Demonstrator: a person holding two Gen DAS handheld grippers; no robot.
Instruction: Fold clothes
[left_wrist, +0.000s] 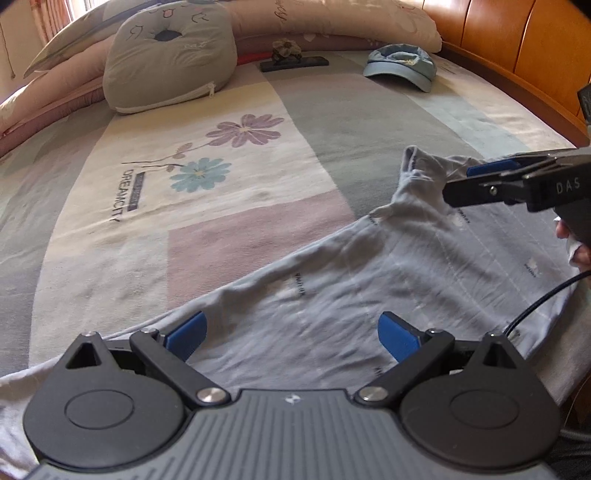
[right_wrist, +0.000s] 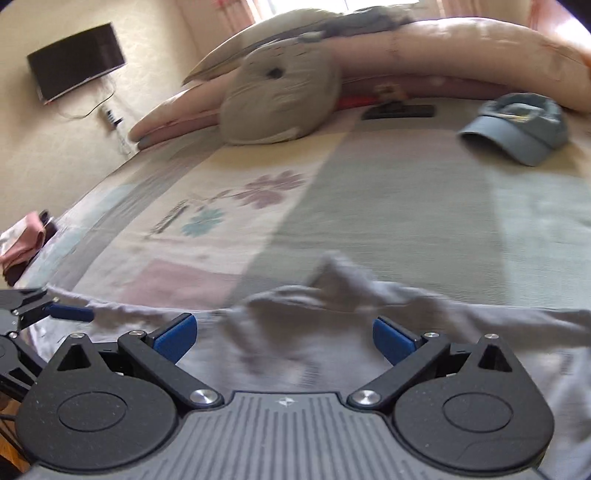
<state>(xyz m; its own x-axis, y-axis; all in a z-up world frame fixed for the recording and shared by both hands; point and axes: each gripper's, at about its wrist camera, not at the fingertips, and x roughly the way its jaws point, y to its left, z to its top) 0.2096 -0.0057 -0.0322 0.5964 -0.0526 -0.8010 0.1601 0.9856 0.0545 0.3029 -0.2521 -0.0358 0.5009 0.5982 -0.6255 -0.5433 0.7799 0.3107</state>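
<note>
**While the shirt lies loose, both tongs hang spread over it**

As the pale blue shirt (left_wrist: 369, 280) lies crumpled along the near edge of the bed (left_wrist: 369, 122), neither tool has hold of it. The left tongs (left_wrist: 291, 332) hover above its near hem with the blue pads wide apart and nothing between them. The right tongs (right_wrist: 284, 334) hover above the bunched, upturned part of the cloth, likewise spread wide and empty; that view is blurred, so the exact fold of the fabric there is hard to read.

Judging from this, the work stands at its start: the garment is not yet flat, and no fold shows. The next move likely calls for each tool to drop onto an edge or corner, pinch a single layer, and draw the cloth apart to flatten it. A blue cap (left_wrist: 400, 64) and a grey cushion (left_wrist: 170, 55) sit well apart, farther up the bed.
</note>
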